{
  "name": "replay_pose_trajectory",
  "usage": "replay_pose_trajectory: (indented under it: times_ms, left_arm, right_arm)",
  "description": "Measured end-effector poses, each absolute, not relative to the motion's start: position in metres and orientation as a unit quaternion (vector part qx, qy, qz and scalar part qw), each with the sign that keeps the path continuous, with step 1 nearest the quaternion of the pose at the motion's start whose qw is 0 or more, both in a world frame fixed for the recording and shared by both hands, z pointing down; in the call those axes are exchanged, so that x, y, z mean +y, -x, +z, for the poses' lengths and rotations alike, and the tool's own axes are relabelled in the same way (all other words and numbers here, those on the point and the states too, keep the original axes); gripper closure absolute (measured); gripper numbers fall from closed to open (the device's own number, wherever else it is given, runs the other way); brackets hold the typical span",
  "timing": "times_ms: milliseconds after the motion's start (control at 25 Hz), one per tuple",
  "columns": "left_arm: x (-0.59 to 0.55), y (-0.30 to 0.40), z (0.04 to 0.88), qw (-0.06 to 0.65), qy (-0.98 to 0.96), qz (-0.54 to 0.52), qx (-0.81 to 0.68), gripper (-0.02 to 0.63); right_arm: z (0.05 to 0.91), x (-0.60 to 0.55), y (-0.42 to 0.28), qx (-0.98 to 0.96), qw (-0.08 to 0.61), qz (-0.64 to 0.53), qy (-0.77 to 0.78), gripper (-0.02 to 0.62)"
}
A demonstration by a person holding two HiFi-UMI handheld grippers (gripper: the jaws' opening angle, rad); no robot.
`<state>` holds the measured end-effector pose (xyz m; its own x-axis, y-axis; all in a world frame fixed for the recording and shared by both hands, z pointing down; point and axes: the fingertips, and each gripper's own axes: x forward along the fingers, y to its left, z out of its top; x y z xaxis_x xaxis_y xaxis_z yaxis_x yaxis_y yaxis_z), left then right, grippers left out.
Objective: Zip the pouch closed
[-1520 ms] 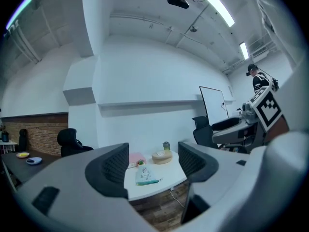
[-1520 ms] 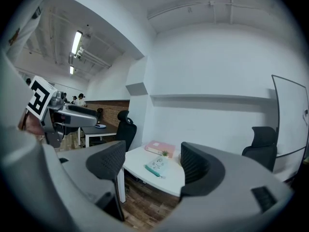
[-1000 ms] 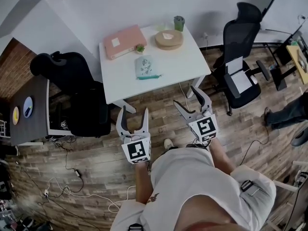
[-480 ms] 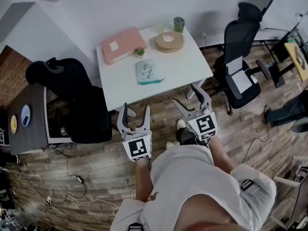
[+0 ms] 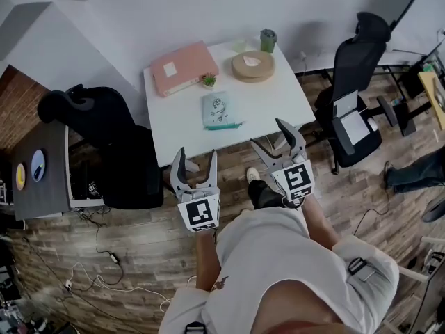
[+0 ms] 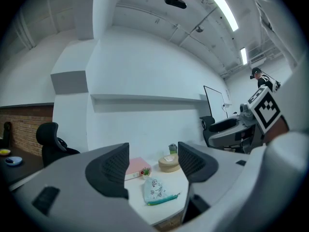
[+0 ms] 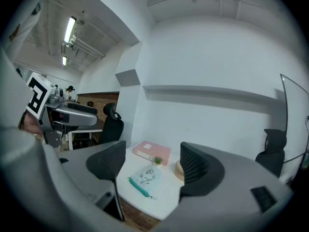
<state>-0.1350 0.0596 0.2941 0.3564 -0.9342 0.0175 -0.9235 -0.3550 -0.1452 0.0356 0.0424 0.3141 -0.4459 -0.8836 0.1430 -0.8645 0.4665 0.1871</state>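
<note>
A pale blue-green pouch point(image 5: 218, 110) with a teal zipper edge lies flat near the middle of the white table point(image 5: 274, 103). The same pouch point(image 6: 154, 192) shows between the jaws in the left gripper view, and as the pouch point(image 7: 144, 177) in the right gripper view. My left gripper point(image 5: 194, 163) hangs open over the floor, short of the table's front edge. Beside it, my right gripper point(image 5: 278, 136) is open too, just off the table's front right corner. Neither holds anything.
On the table's back half lie a pink binder point(image 5: 183, 67), a tiny green plant point(image 5: 208, 81), a round wooden box point(image 5: 253, 66) and a green cup point(image 5: 268, 40). Black office chairs stand at left point(image 5: 104, 127) and right point(image 5: 354, 96). Cables point(image 5: 104, 270) trail over the wooden floor.
The view has shifted so the table sits nearer and slightly right. Both grippers stay open and have closed in on the table's front edge.
</note>
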Motion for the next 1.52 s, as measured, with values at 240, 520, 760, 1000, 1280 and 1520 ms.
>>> replay_pose_trajectory:
  times_ms: [240, 520, 760, 1000, 1280, 1520]
  left_arm:
    - [0.027, 0.132, 0.296, 0.053, 0.811, -0.055, 0.579, 0.295]
    - [-0.015, 0.124, 0.296, 0.050, 0.797, -0.069, 0.598, 0.298]
    - [-0.049, 0.112, 0.301, 0.045, 0.784, -0.084, 0.613, 0.298]
    - [-0.078, 0.101, 0.313, 0.036, 0.774, -0.100, 0.625, 0.300]
    - [-0.098, 0.090, 0.342, 0.009, 0.771, -0.121, 0.625, 0.308]
    - [-0.110, 0.085, 0.383, -0.023, 0.777, -0.149, 0.612, 0.316]
  right_arm:
    - [0.312, 0.003, -0.037, -0.859, 0.112, -0.044, -0.497, 0.241]
    - [0.314, -0.047, -0.045, -0.872, 0.109, -0.036, -0.476, 0.243]
    - [0.319, -0.088, -0.057, -0.883, 0.103, -0.025, -0.458, 0.250]
    - [0.328, -0.122, -0.067, -0.892, 0.097, -0.010, -0.441, 0.261]
    - [0.358, -0.143, -0.068, -0.903, 0.110, 0.012, -0.415, 0.318]
    - [0.394, -0.152, -0.063, -0.907, 0.148, 0.027, -0.394, 0.358]
